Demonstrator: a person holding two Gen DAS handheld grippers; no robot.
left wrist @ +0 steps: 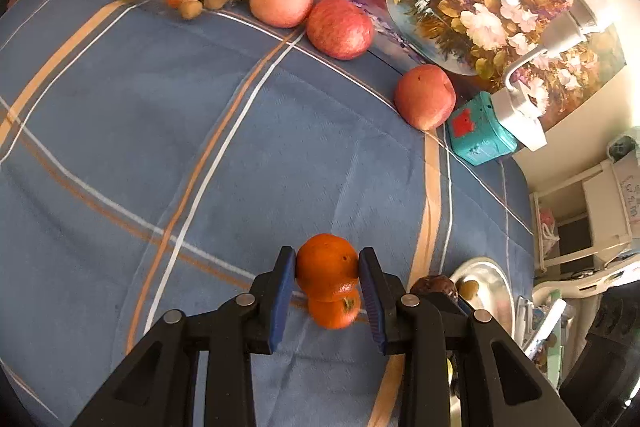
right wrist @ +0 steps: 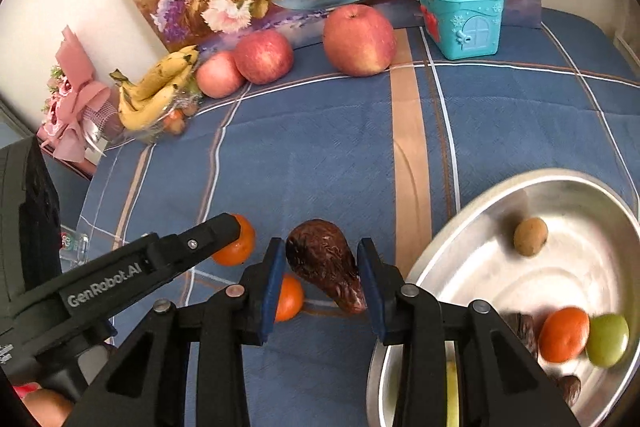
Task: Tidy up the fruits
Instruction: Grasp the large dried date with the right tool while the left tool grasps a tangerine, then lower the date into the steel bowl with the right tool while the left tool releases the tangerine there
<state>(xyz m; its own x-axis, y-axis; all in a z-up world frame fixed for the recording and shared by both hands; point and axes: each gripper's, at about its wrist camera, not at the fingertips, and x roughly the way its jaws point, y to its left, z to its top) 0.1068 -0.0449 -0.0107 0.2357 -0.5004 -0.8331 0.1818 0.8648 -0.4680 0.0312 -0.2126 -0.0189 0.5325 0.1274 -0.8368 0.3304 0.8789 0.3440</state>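
Meanwhile, above the blue checked cloth [left wrist: 160,147], the left gripper [left wrist: 327,281] pinches a small orange [left wrist: 326,261] at its widest part, light and soft-skinned; the right gripper [right wrist: 322,275] clamps a wrinkled brown fruit [right wrist: 320,259], probably light and squashy, beside the metal bowl [right wrist: 460,227].

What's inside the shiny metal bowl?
The metal bowl holds a tangerine, a green fruit, a small brown fruit and dark dates. The right hand-held gripper covers its near edge.

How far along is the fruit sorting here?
Partly done: the round metal tray already holds several small fruits. In hand: left hand-held gripper grips an orange tangerine; right hand-held gripper grips a wrinkled brown fruit. Another tangerine remains on the cloth.
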